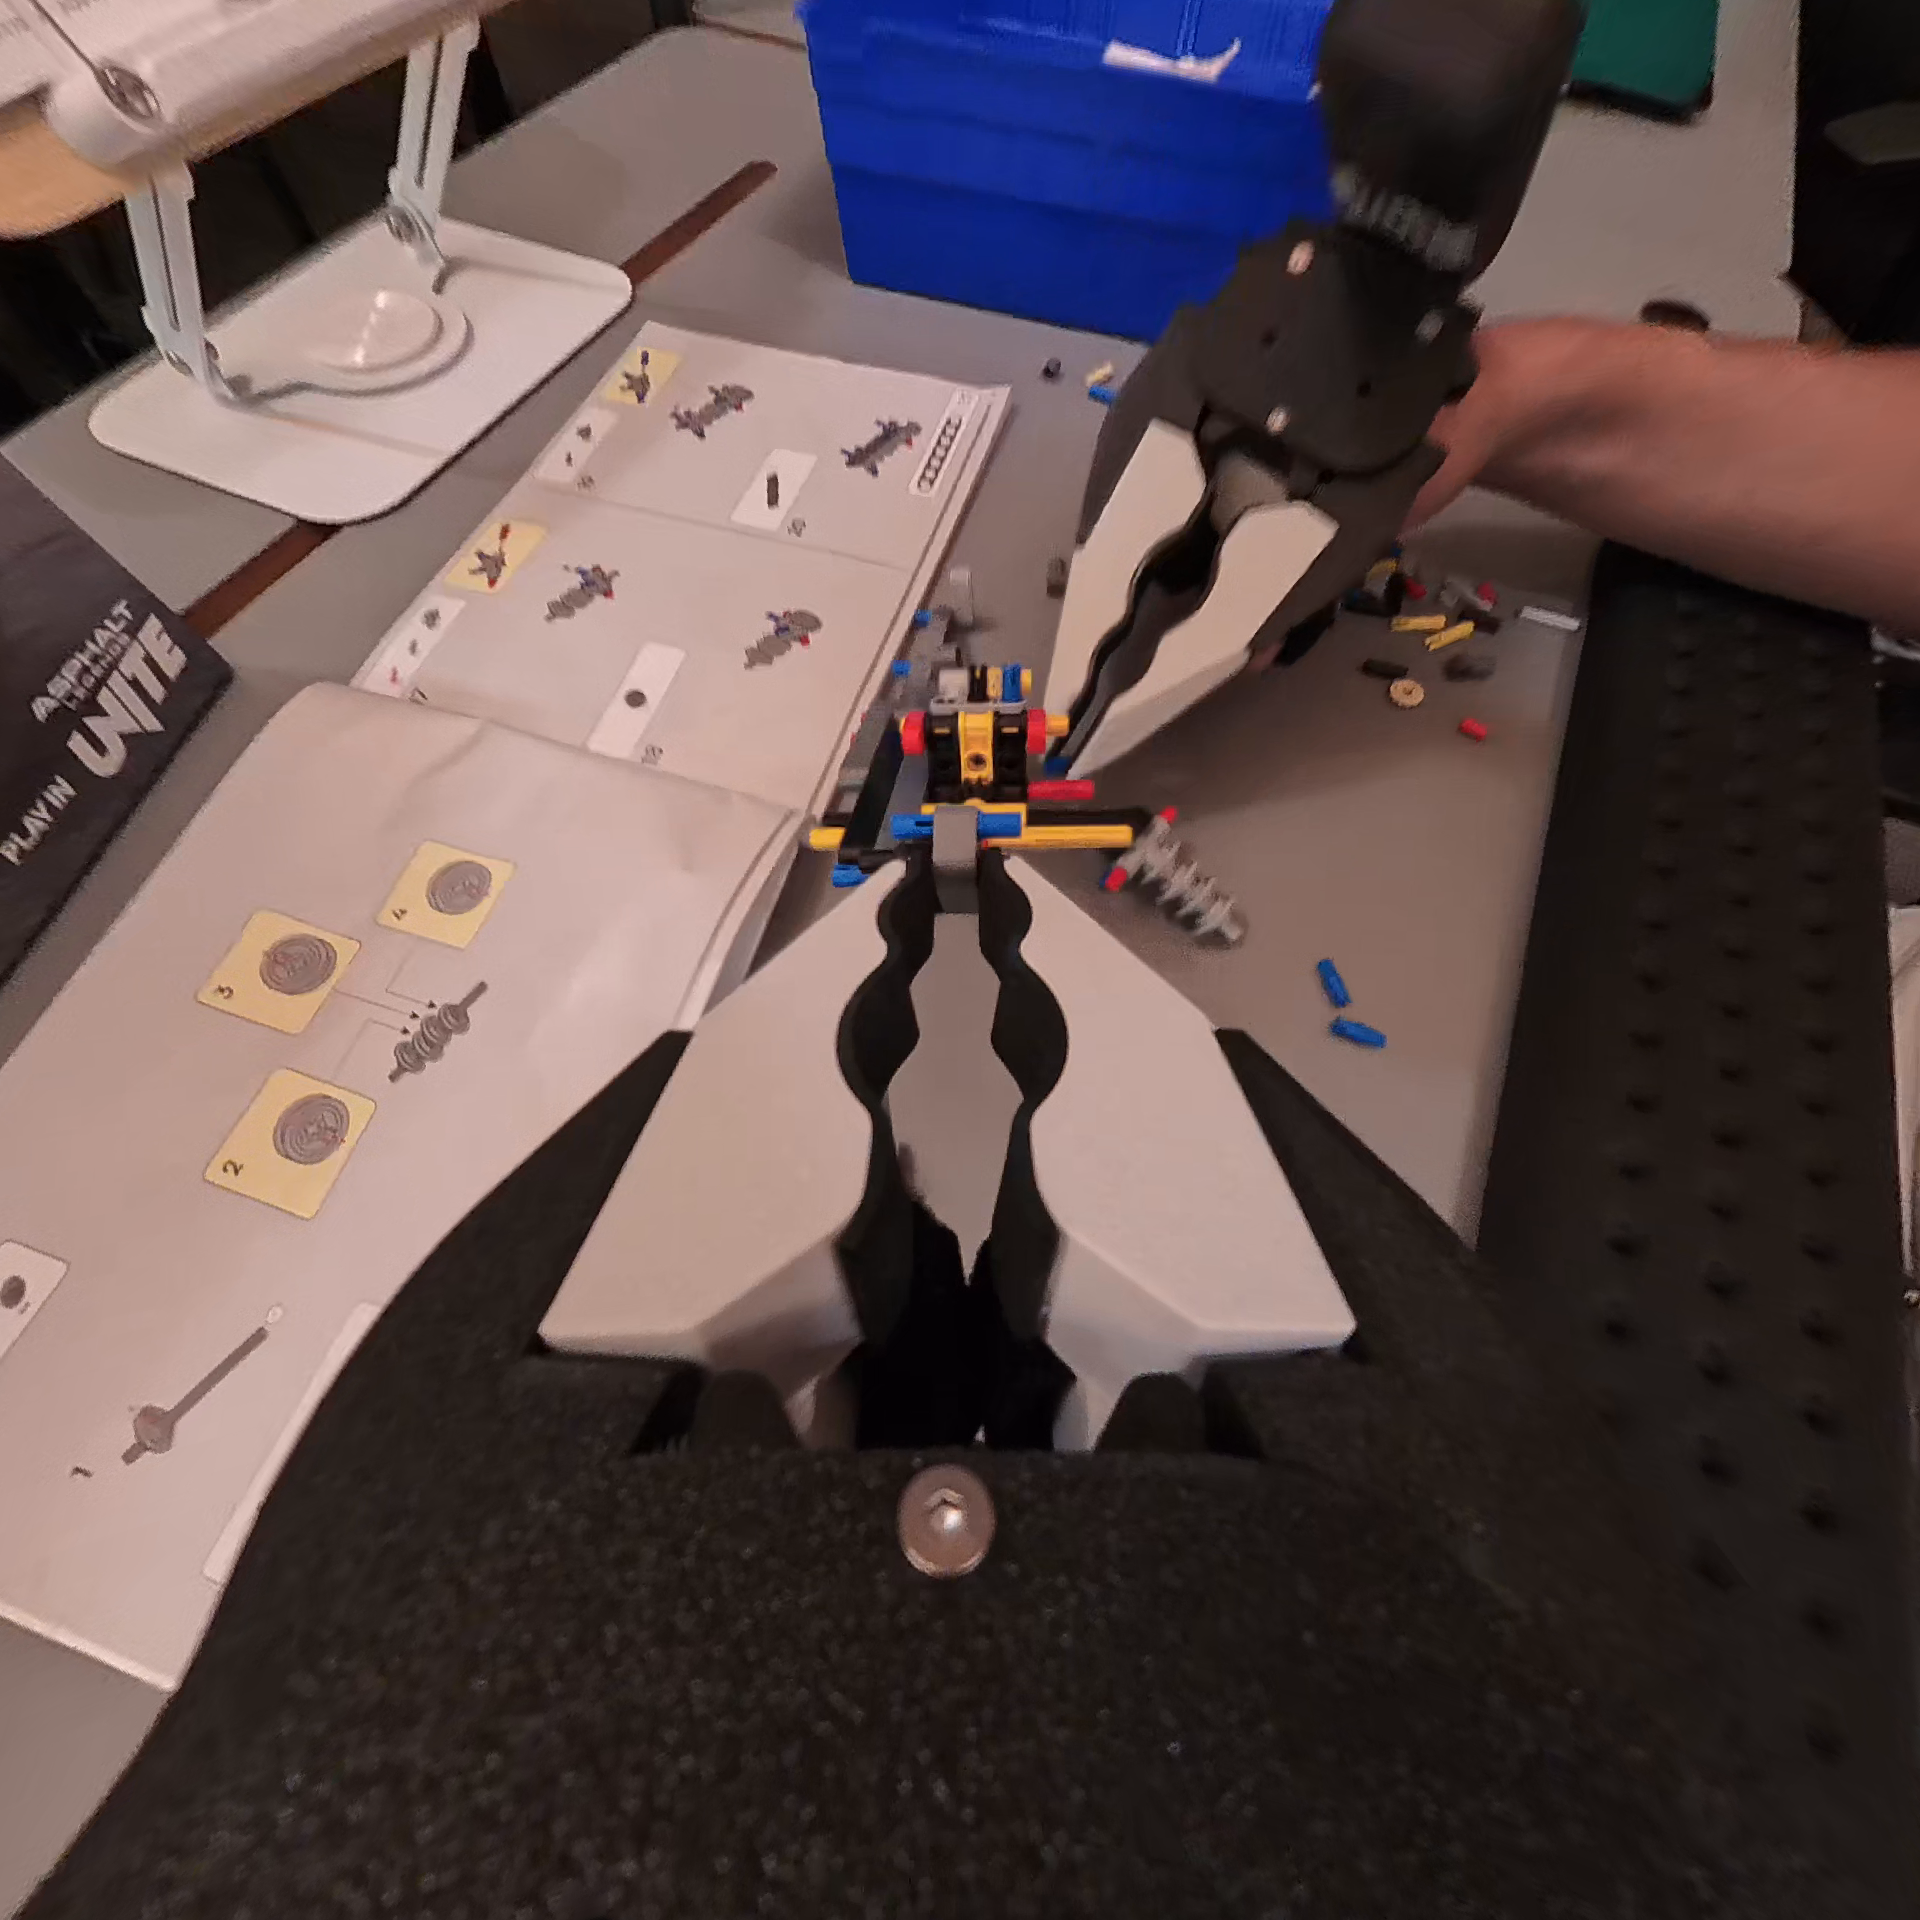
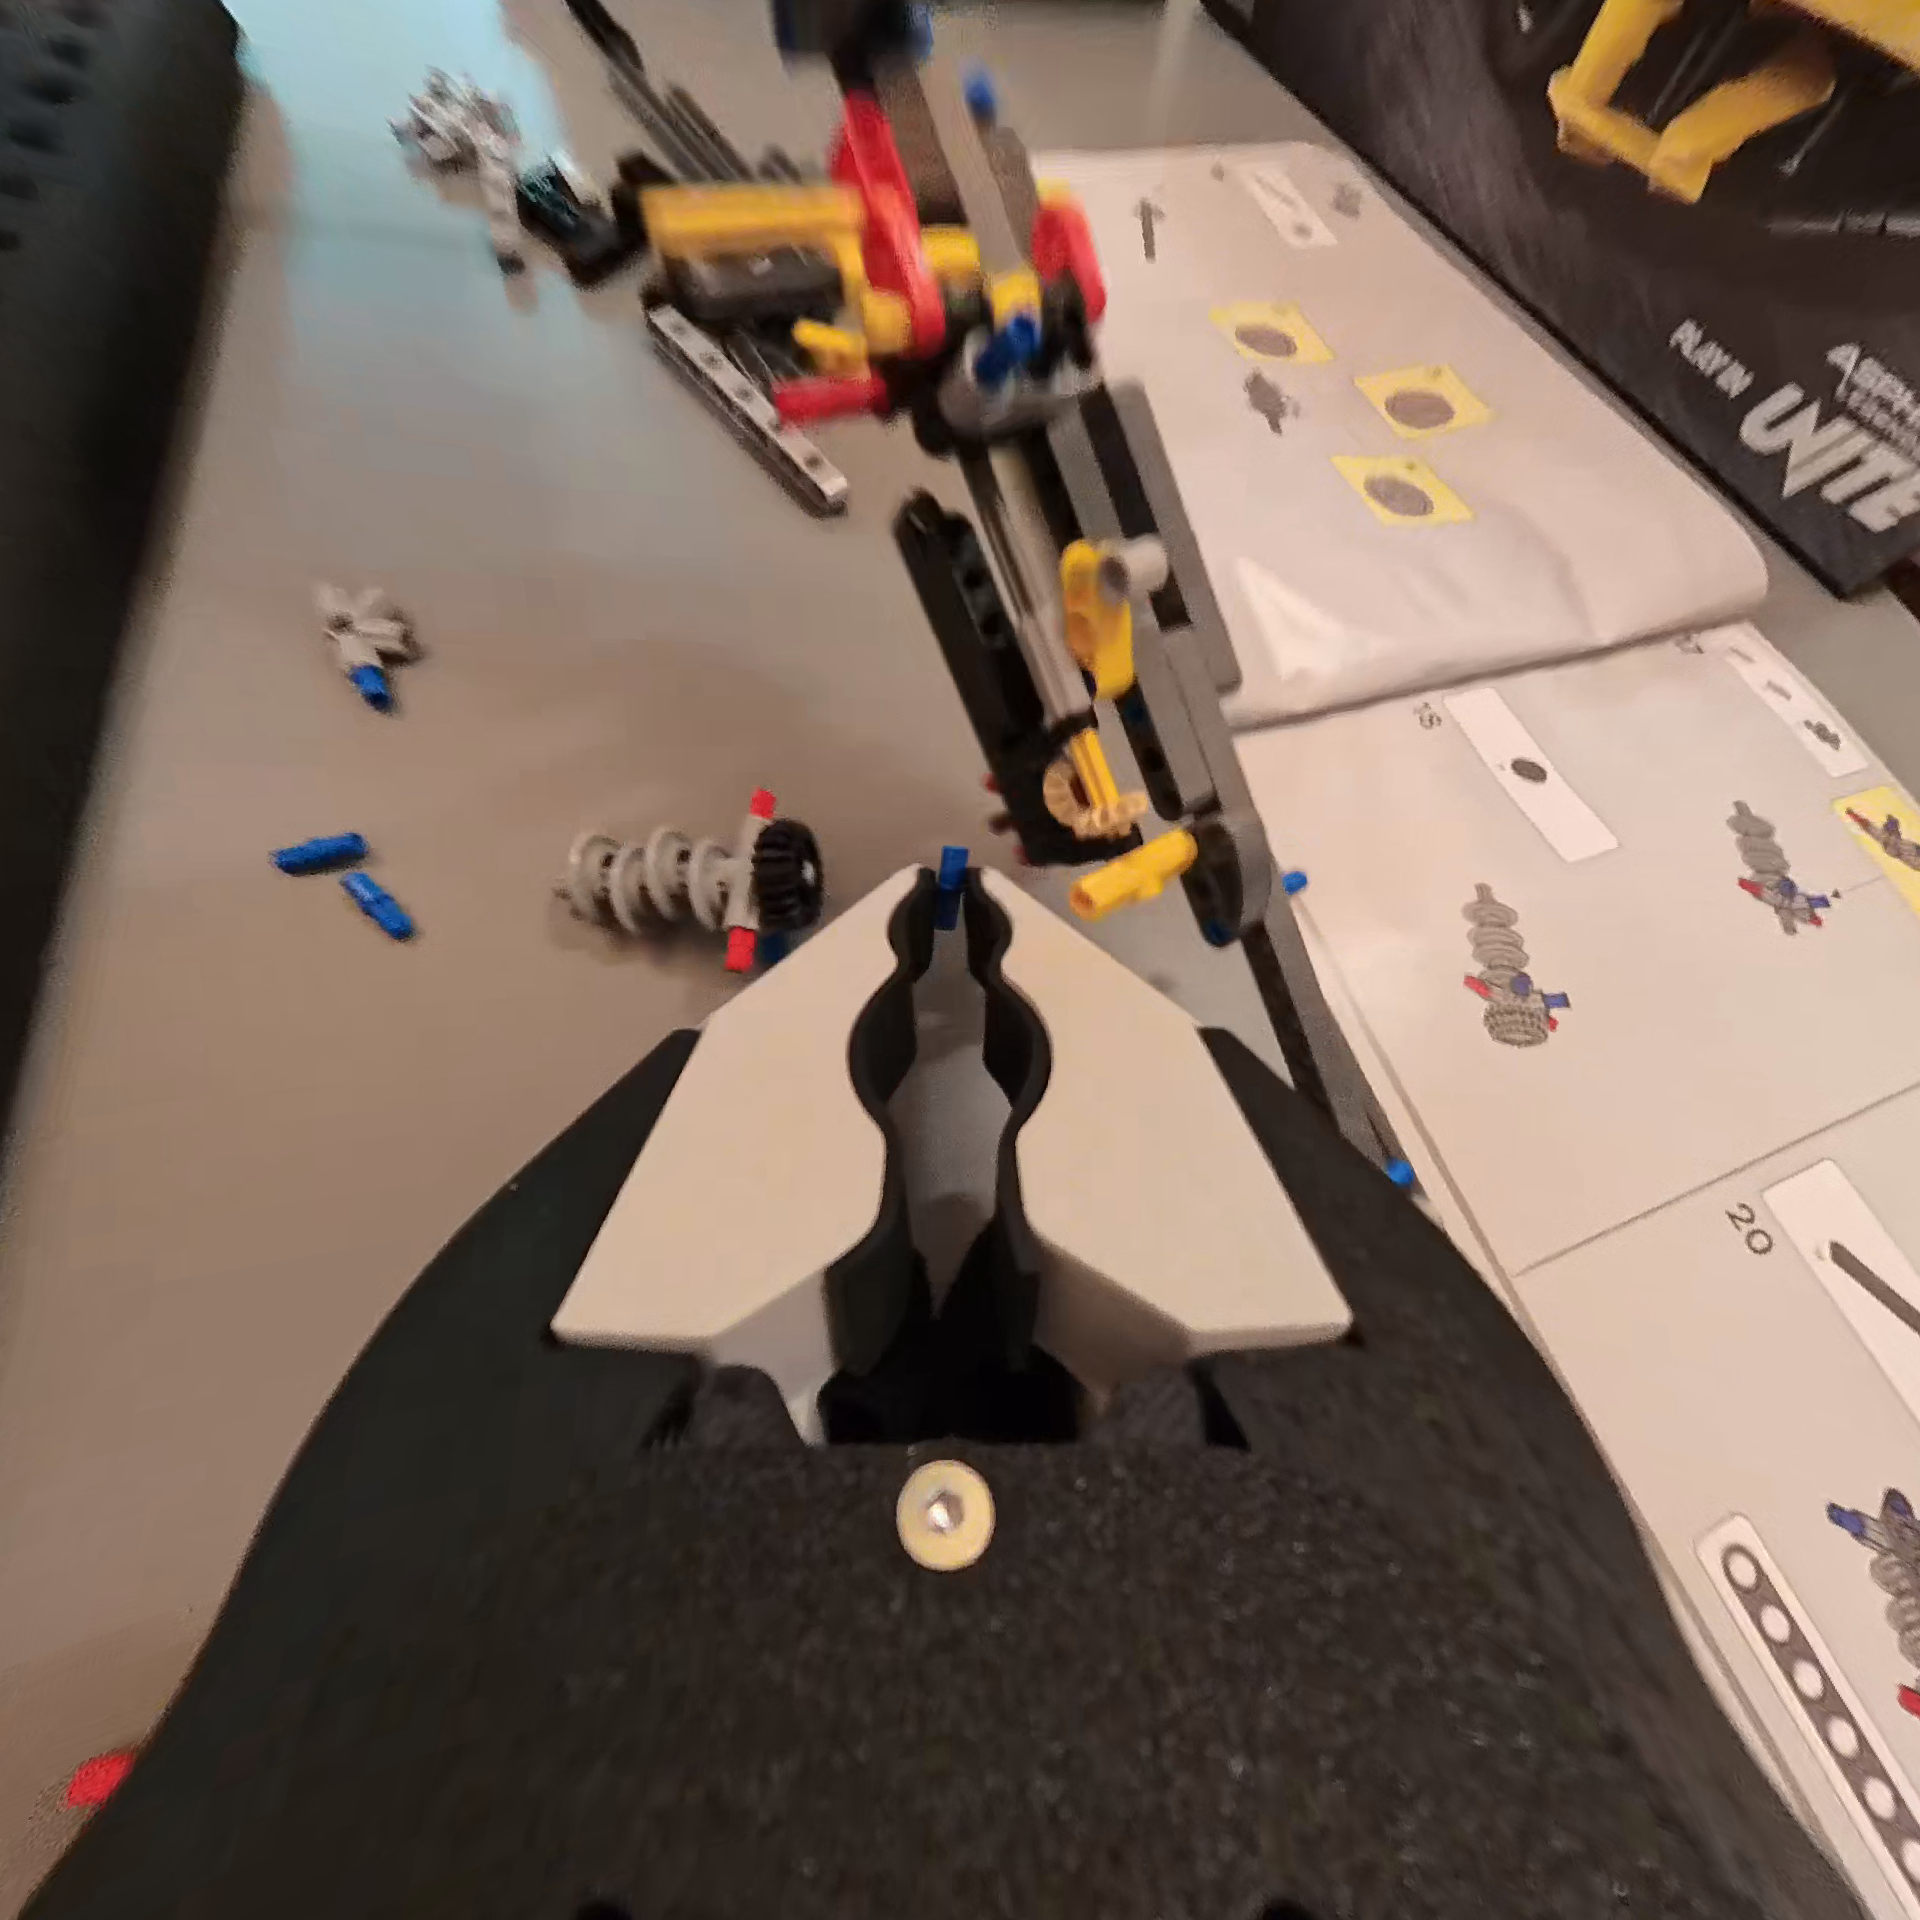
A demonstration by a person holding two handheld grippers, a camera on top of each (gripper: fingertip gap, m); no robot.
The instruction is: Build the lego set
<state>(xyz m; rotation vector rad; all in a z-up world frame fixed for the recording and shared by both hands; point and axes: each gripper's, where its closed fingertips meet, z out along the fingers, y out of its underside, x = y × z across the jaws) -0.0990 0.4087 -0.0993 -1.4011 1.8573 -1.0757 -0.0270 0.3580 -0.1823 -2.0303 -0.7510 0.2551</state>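
Here the left gripper (image 1: 958,868) clamps the assembly's grey piece (image 1: 958,854), steadying it; the right gripper (image 2: 948,883) pinches a blue pin (image 2: 950,881) near the chassis (image 2: 1081,665), probably for insertion.

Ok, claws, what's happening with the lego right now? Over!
Left claw shut on grey piece of lego build. Right claw shut on blue pin, close beside build. Loose pieces scattered on table; path clear.
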